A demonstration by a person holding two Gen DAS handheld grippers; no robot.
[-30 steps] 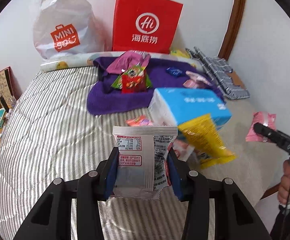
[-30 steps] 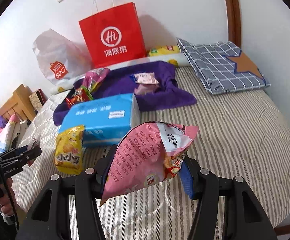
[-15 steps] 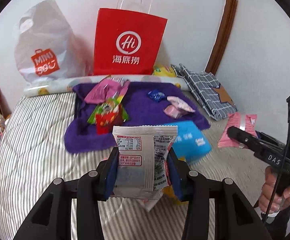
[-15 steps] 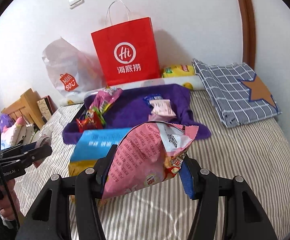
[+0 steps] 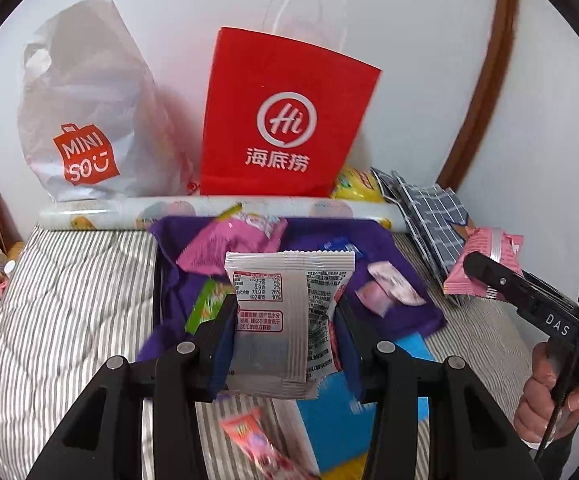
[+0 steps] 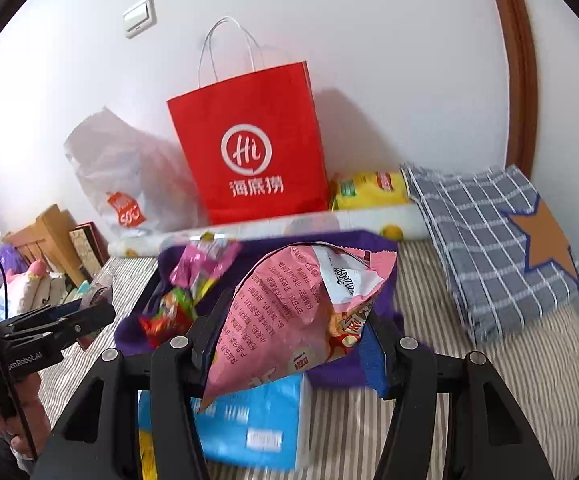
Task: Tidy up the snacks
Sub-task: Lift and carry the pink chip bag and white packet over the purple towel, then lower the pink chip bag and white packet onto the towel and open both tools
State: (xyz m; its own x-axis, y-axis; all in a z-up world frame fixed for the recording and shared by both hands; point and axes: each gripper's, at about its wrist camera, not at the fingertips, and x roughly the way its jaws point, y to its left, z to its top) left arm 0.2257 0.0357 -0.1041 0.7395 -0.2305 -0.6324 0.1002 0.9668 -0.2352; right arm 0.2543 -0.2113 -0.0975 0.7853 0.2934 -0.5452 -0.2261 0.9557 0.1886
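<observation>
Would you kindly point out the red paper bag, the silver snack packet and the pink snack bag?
red paper bag [image 5: 285,120], left wrist view, on its front face.
silver snack packet [image 5: 285,320], left wrist view, mid-packet.
pink snack bag [image 6: 285,312], right wrist view, on its printed back.

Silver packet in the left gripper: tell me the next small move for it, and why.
Probably carry the silver packet a little further forward over the purple cloth before releasing. The left gripper is clamped on it above the bed, and other snacks, such as the pink pouch, already lie on that cloth.
</observation>
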